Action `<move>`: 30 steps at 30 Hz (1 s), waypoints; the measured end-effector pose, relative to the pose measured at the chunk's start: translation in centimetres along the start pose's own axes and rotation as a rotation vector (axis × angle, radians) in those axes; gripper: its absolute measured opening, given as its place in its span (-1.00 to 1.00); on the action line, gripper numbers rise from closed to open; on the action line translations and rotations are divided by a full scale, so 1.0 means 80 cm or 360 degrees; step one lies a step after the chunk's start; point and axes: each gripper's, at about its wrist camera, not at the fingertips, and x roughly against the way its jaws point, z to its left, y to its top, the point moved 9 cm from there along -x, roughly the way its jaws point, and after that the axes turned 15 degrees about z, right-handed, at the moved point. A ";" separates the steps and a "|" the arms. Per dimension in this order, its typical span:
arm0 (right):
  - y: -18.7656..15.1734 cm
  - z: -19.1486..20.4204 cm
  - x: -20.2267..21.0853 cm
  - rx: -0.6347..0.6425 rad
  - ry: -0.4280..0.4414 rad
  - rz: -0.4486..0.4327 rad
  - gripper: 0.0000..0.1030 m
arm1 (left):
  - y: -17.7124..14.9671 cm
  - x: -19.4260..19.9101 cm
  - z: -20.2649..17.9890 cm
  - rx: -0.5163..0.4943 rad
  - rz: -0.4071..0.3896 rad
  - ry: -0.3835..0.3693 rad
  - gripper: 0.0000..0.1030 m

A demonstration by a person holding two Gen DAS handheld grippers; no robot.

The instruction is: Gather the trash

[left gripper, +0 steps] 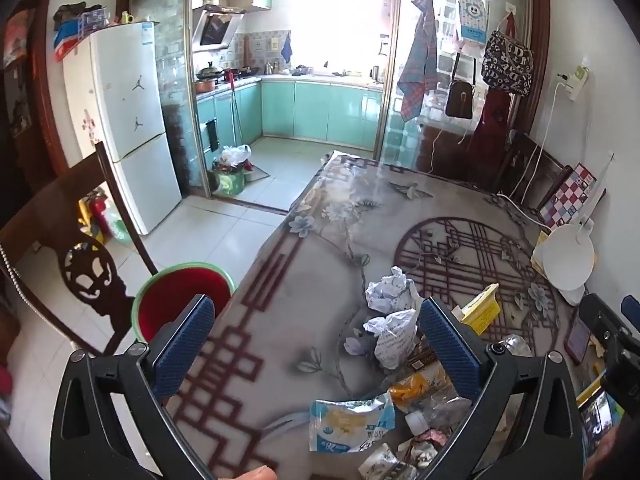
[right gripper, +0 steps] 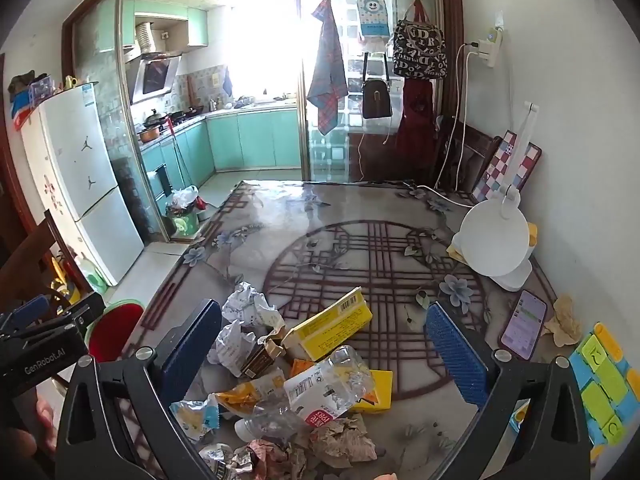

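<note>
At the left, a green-rimmed bin with a red liner [left gripper: 182, 300] is seen on the floor just beside the table [left gripper: 280, 280] edge. The left gripper [left gripper: 316, 344] is held spread wide and empty above the table, as is the right gripper [right gripper: 324, 350]; nothing is grasped. The trash lies heaped between and below them: crumpled paper [right gripper: 250, 304], a blue-and-white wrapper [left gripper: 352, 420], a yellow carton [right gripper: 332, 330], a crushed clear plastic bottle [right gripper: 332, 384] and brown paper scraps [right gripper: 340, 444]. Further right, a phone [right gripper: 523, 330] and a white lamp [right gripper: 492, 240] are set near the wall. A risk is judged that overlapping pieces could be dragged off the table edge, or the slick bottle squeezed out of the pads; the phone could be swept up by mistake.
</note>
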 end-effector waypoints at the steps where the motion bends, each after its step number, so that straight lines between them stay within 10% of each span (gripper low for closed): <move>1: 0.003 0.003 -0.007 0.0019 0.0000 0.0038 1.00 | 0.008 0.003 0.010 0.0033 -0.0004 0.0017 0.99; 6: 0.001 0.011 -0.009 0.0074 -0.0021 0.0039 1.00 | 0.020 0.019 0.021 0.0060 -0.0127 0.0140 0.99; 30: 0.014 0.019 0.008 0.0073 0.0026 -0.0014 1.00 | 0.012 0.019 0.001 0.0007 -0.0033 0.0004 0.99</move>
